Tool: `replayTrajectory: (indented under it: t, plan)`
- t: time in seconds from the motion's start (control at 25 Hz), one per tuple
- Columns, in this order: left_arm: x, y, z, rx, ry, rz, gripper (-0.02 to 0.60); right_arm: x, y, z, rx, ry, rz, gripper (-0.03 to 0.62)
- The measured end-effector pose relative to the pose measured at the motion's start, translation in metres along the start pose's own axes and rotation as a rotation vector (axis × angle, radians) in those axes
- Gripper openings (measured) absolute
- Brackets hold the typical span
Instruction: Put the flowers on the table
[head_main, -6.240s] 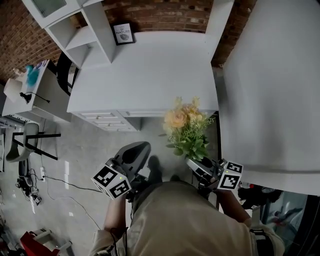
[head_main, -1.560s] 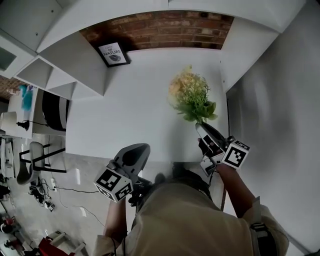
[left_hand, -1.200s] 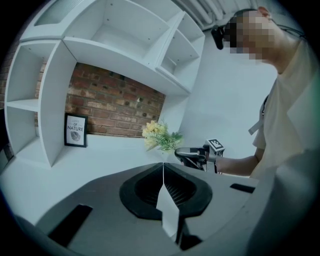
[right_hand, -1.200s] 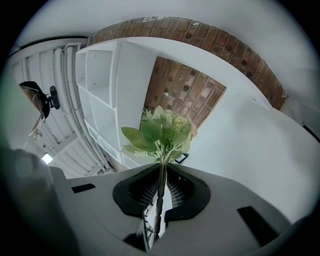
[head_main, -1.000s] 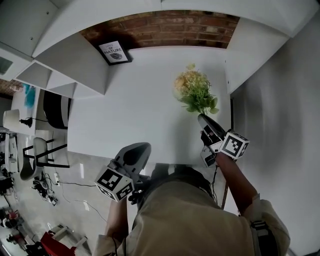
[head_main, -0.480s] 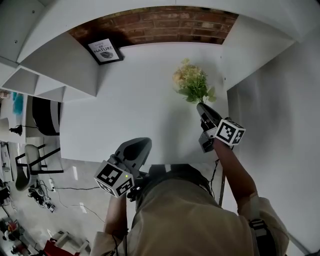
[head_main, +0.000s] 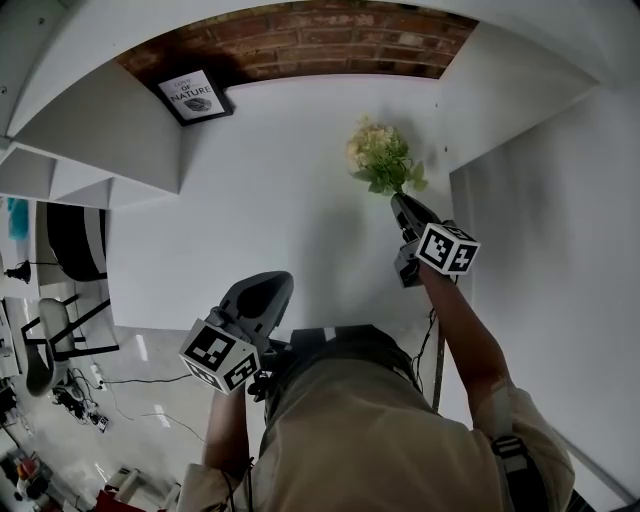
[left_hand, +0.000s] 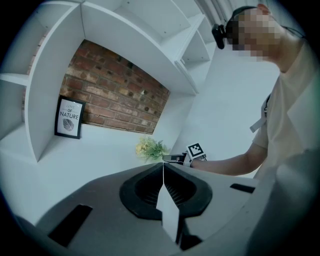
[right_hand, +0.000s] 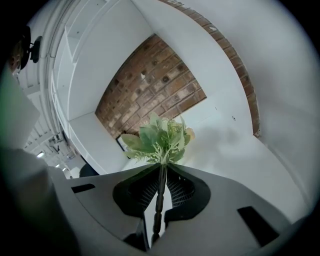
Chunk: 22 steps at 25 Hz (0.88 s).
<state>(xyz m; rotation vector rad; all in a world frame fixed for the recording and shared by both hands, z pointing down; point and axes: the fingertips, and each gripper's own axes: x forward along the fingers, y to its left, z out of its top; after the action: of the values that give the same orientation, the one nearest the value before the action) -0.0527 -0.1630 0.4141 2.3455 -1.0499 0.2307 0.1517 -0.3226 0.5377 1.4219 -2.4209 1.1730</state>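
Note:
The flowers (head_main: 379, 156) are a bunch of pale yellow blooms with green leaves on a dark stem. My right gripper (head_main: 398, 203) is shut on that stem and holds the bunch out over the far right part of the white table (head_main: 270, 200). In the right gripper view the stem (right_hand: 159, 195) runs straight between the closed jaws, with the leaves (right_hand: 157, 140) fanning out ahead. My left gripper (head_main: 262, 298) hangs near the table's front edge, its jaws closed with nothing between them. The left gripper view shows the flowers (left_hand: 150, 148) far off.
A framed print (head_main: 194, 94) leans against the brick back wall (head_main: 300, 30). White shelf panels (head_main: 90, 110) close the table on the left and a white wall (head_main: 540, 180) on the right. Floor with a chair (head_main: 40, 340) and cables lies at the lower left.
My right gripper has carried the flowers from beside the table up and over it, then farther toward the back right. The left gripper has stayed near the front edge.

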Motion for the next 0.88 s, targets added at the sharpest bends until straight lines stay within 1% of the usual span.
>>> replayTrajectory:
  t: [0.36, 0.64, 0.88]
  plan:
    - [0.012, 0.009, -0.004, -0.015, 0.027, -0.025, 0.014, 0.017, -0.029, 0.0, -0.067, 0.0, -0.121, 0.048]
    - [0.023, 0.011, -0.004, -0.008, 0.041, -0.04, 0.014, 0.029, -0.042, 0.004, -0.14, 0.011, -0.17, 0.048]
    - [0.027, 0.013, -0.007, -0.002, 0.057, -0.04, 0.014, 0.036, -0.053, -0.002, -0.222, 0.057, -0.229, 0.048]
